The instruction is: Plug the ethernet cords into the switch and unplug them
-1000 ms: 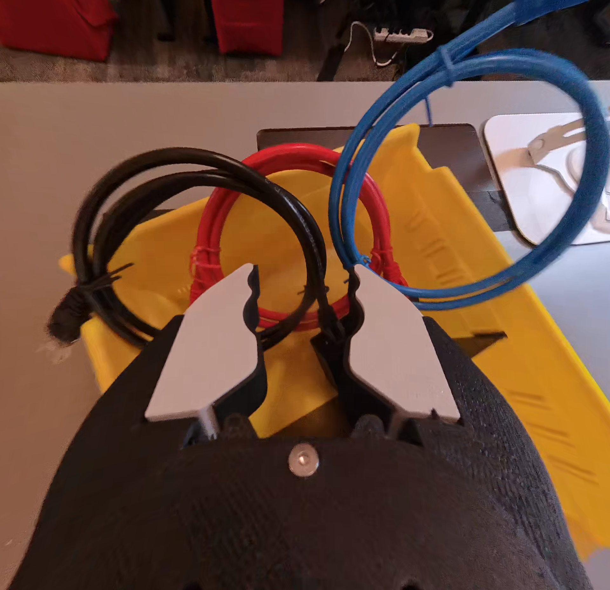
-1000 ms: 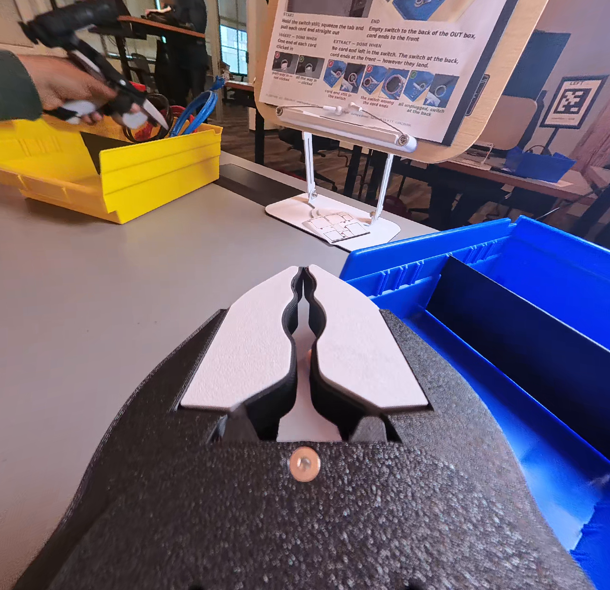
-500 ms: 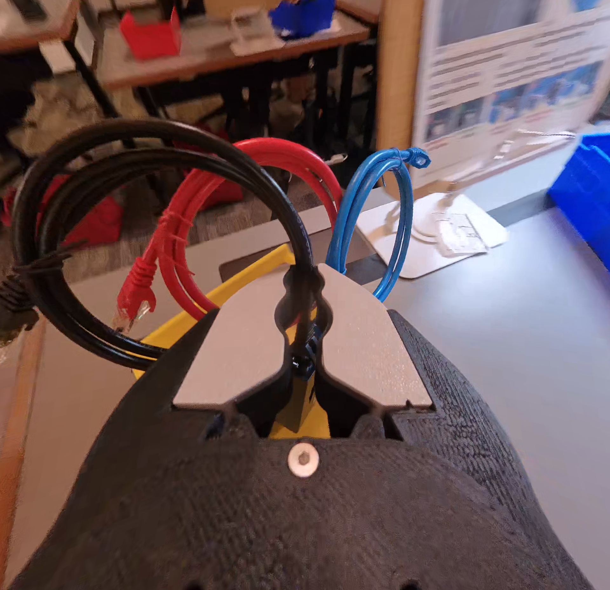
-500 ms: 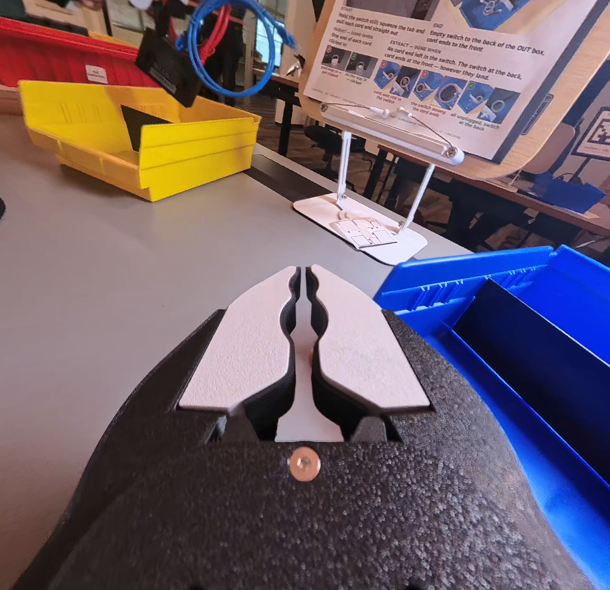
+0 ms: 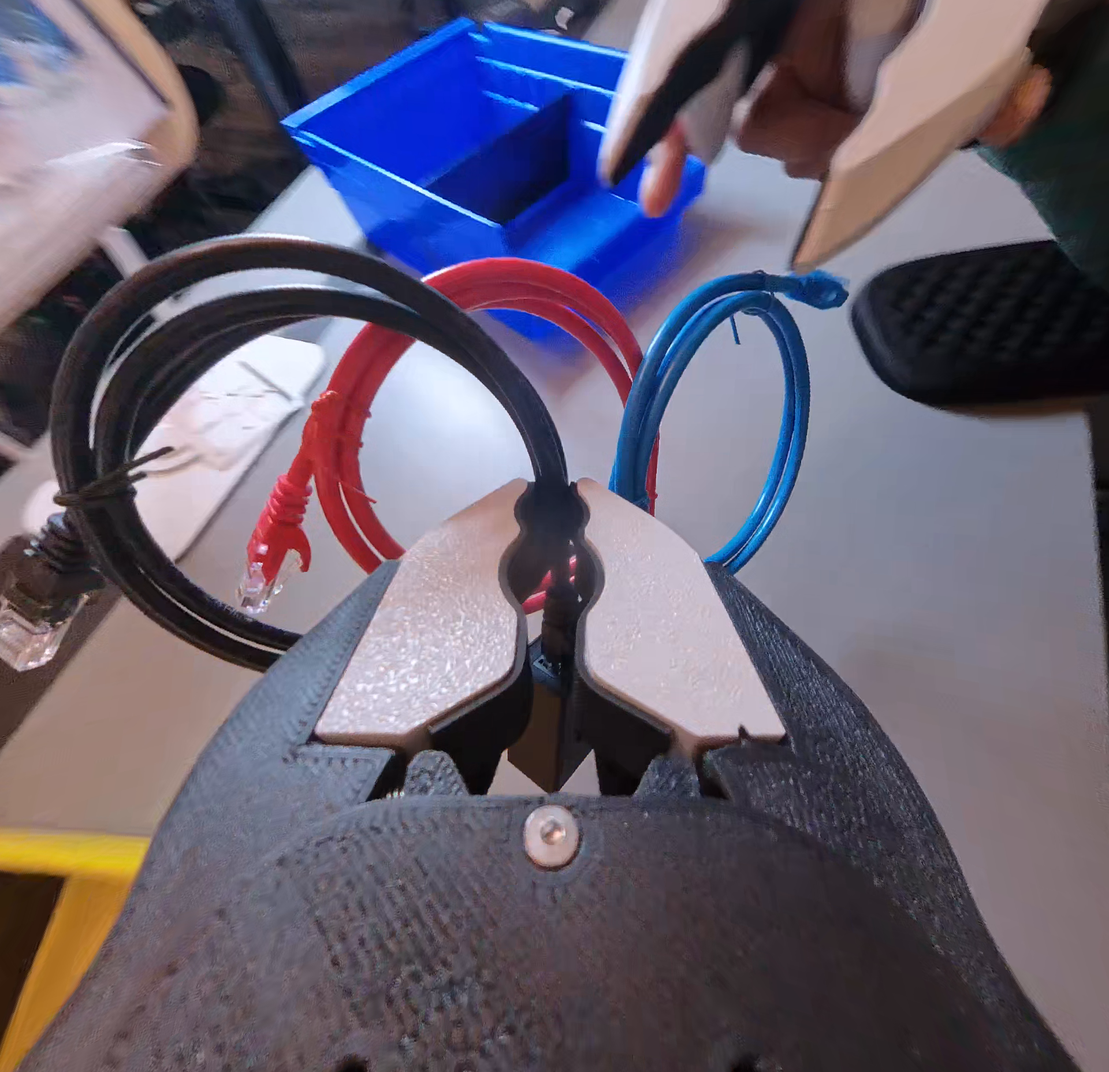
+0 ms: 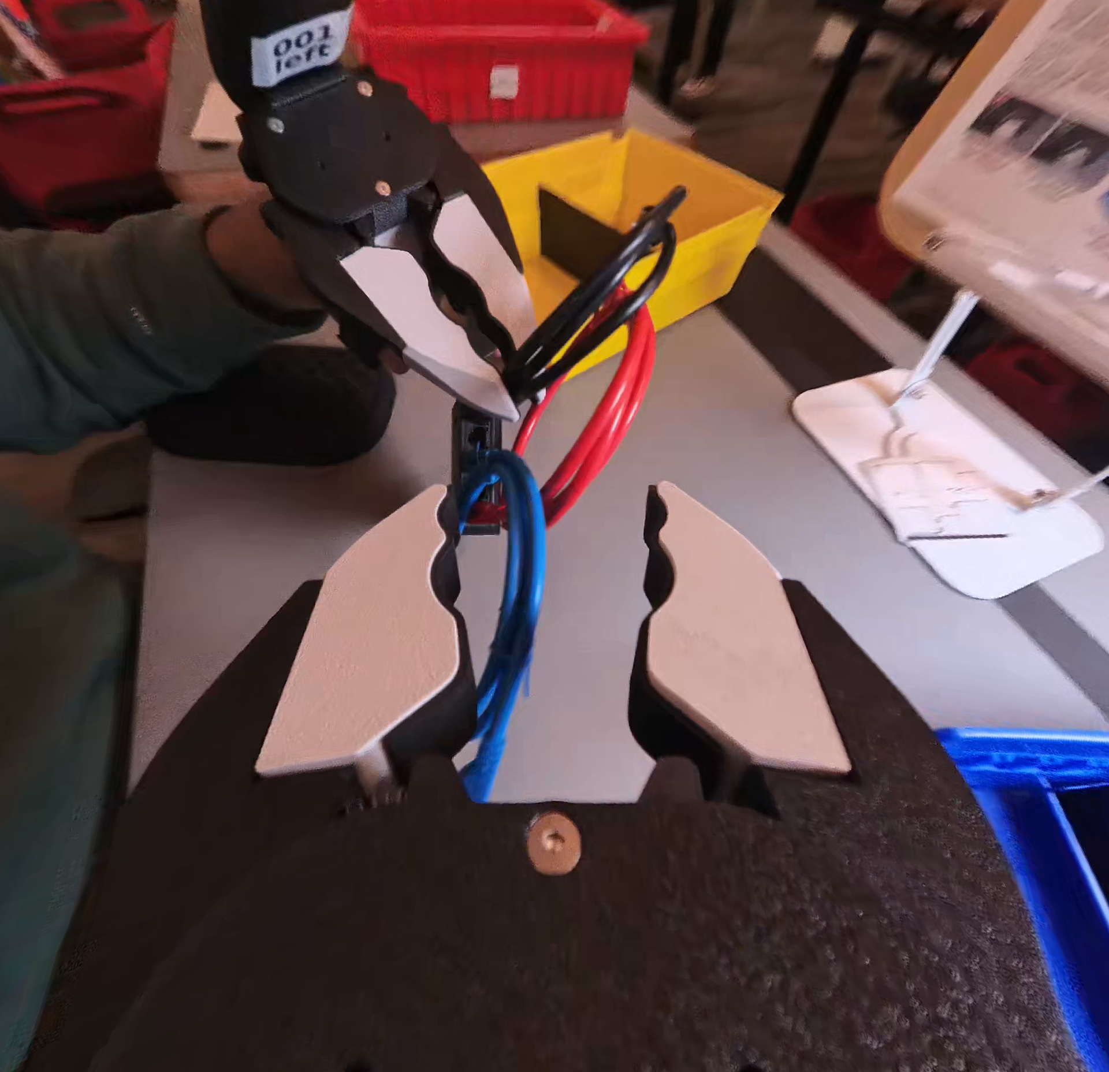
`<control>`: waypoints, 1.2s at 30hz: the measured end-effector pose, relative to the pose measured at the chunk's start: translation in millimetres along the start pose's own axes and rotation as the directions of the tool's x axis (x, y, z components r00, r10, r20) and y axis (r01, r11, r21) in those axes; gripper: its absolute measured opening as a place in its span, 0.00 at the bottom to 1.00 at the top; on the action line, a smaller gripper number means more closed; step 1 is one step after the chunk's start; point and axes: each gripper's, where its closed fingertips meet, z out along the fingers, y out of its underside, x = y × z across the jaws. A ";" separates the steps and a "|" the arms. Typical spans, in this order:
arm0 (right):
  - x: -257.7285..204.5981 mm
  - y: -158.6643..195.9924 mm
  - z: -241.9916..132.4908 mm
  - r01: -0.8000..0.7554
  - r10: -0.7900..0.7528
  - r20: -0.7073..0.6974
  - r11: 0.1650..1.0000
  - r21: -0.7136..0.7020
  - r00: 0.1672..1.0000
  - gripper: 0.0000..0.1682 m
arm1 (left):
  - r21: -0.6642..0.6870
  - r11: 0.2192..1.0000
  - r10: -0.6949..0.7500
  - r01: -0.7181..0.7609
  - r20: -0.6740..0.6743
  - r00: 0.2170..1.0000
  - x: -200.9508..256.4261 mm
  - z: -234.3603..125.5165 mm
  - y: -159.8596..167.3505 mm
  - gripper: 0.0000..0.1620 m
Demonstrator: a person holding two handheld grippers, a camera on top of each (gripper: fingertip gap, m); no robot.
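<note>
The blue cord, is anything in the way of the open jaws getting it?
Nothing visible blocks it. The blue cord already hangs in the gap between the right gripper jaws, nearer the left one. The red cord and the switch sit just behind it.

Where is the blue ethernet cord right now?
In the right wrist view the blue ethernet cord hangs between the open right gripper's jaws, beside the red cord, below the left gripper.

Blue cord [image 6: 516,611] between spread jaws; bare table [image 6: 750,443] rightward.
</note>
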 end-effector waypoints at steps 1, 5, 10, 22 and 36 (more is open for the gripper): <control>-2.7 8.1 5.3 -0.017 0.019 0.038 0.999 -0.045 0.999 0.36 | -0.013 1.000 0.006 -0.006 -0.044 0.999 11.8 6.4 4.1 0.06; -23.0 49.9 40.6 -0.113 0.145 0.208 0.981 -0.157 0.967 0.26 | -0.049 0.998 0.024 -0.030 -0.132 0.991 36.3 18.2 13.9 0.06; -28.5 59.4 51.8 -0.274 0.304 0.326 0.952 -0.133 0.895 0.06 | -0.032 0.999 0.016 -0.022 -0.179 0.984 40.4 15.9 17.9 0.07; -1.7 42.3 36.3 -0.533 0.455 0.481 0.845 0.032 0.750 0.04 | 0.080 0.989 -0.085 0.126 -0.397 0.914 8.0 -31.4 43.0 0.31; 6.3 -17.4 -11.2 -0.676 0.345 0.663 0.655 0.337 0.665 0.05 | 0.458 0.702 -0.192 0.545 -0.616 0.764 14.7 -29.3 -32.1 0.18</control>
